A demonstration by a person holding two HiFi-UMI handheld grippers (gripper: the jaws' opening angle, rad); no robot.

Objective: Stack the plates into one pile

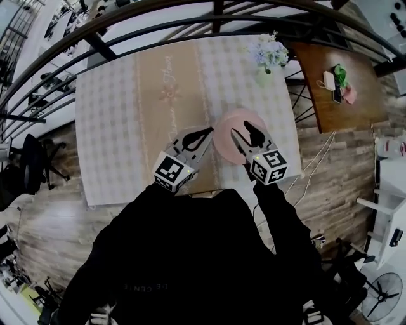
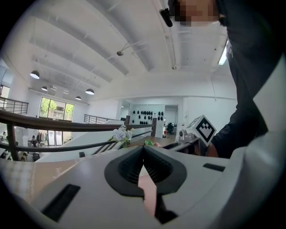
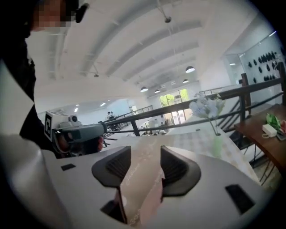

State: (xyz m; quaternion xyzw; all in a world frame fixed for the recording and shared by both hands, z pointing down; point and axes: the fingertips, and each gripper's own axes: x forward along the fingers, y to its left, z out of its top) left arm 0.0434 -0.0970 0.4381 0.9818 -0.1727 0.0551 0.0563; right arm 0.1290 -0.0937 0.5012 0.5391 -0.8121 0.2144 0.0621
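Note:
A pink plate lies on the tan runner near the table's front edge; I cannot tell if it is one plate or a pile. My right gripper hovers over the plate's right half, jaws apart and empty. In the right gripper view the runner and a pink sliver of plate show between its pads. My left gripper sits just beside the plate's left rim with its tips together. In the left gripper view only a strip of pink plate shows below the closed tips.
A vase of pale flowers stands at the table's far right corner. A dark wooden side table with small items is to the right. Black railing bars cross the far side. The checked tablecloth spreads left.

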